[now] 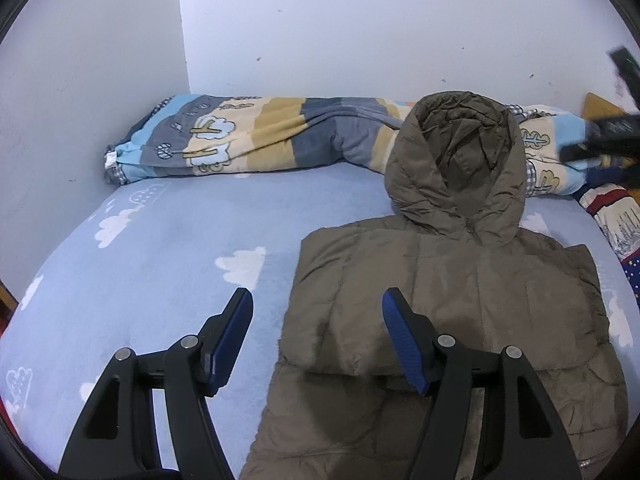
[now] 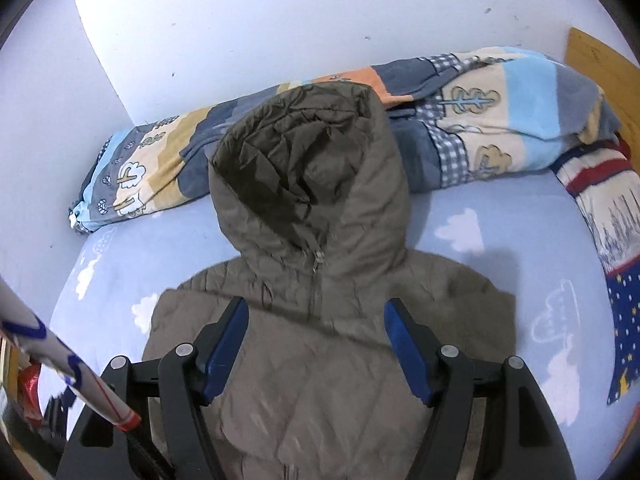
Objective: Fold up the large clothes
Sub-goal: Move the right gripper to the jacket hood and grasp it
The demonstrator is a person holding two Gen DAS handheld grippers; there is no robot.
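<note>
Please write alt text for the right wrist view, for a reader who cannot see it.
An olive hooded jacket lies face up on a blue cloud-print bed sheet, its hood toward a rolled patterned blanket. The open right gripper hovers above its chest, holding nothing.

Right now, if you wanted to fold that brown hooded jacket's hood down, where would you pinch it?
Probably at the hood's top rim, coming from above on the far side. The hood lies flat and open beyond the jacket body, so its peak is a free edge. Both tongs stand open, holding nothing.

A rolled patterned blanket (image 1: 260, 136) lies along the white wall (image 1: 360, 20) on the cloud-print sheet (image 1: 152, 264).
</note>
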